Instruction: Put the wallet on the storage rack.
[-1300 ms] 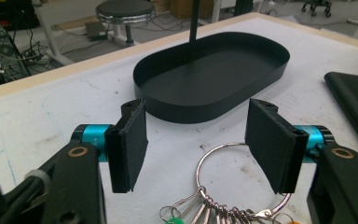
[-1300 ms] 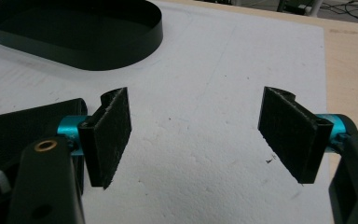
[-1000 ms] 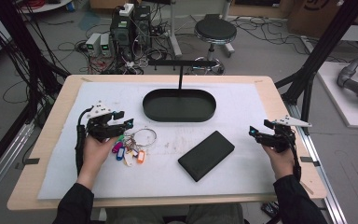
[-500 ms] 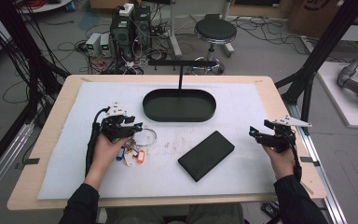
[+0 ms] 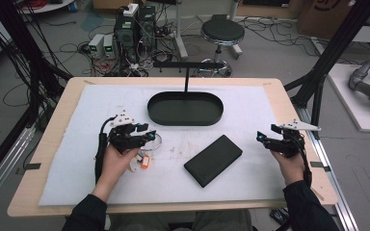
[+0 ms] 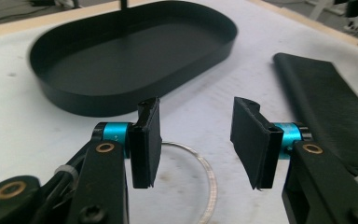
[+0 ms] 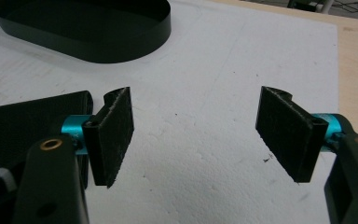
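L tool jaws apart, low | R tool jaws wide, hovering

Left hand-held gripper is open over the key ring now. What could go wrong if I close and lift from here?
1. The metal key ring lies flat and thin on the white mat; the left hand-held gripper may close over it and miss.
2. The coloured tags sit partly under the hand, so they may drag or snag on lifting.
3. The black oval tray is just ahead; a forward push might bump its wall.
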A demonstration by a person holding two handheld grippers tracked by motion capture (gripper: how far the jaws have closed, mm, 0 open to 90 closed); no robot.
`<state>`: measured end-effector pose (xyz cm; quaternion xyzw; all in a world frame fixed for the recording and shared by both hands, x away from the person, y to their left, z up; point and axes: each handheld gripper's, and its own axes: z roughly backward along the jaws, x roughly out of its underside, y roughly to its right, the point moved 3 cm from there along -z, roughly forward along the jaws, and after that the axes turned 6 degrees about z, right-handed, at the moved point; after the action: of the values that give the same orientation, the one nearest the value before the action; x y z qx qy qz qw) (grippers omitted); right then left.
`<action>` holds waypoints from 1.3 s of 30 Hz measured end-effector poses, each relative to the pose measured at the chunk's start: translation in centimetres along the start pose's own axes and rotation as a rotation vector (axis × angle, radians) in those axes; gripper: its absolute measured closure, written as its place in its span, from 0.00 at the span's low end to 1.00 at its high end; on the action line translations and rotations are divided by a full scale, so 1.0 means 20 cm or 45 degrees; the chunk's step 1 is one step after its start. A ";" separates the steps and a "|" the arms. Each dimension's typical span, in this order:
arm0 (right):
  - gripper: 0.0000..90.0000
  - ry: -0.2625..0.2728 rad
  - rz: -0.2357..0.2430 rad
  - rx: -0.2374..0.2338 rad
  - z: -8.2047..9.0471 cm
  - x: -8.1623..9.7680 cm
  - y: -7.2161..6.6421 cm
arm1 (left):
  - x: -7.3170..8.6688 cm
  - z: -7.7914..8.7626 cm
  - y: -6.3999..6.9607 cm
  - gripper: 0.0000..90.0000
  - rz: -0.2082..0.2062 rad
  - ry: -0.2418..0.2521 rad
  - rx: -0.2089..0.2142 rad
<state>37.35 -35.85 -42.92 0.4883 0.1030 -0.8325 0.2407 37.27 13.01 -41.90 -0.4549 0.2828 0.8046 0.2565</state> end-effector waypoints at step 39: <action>0.31 -0.003 0.025 0.015 -0.01 0.00 0.00 | 0.22 -0.36 0.44 0.55 0.141 -0.356 0.260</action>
<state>37.50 -35.71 -42.96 0.4898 0.0930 -0.8312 0.2461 33.64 2.40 -46.85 -0.2940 0.3494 0.8398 0.2935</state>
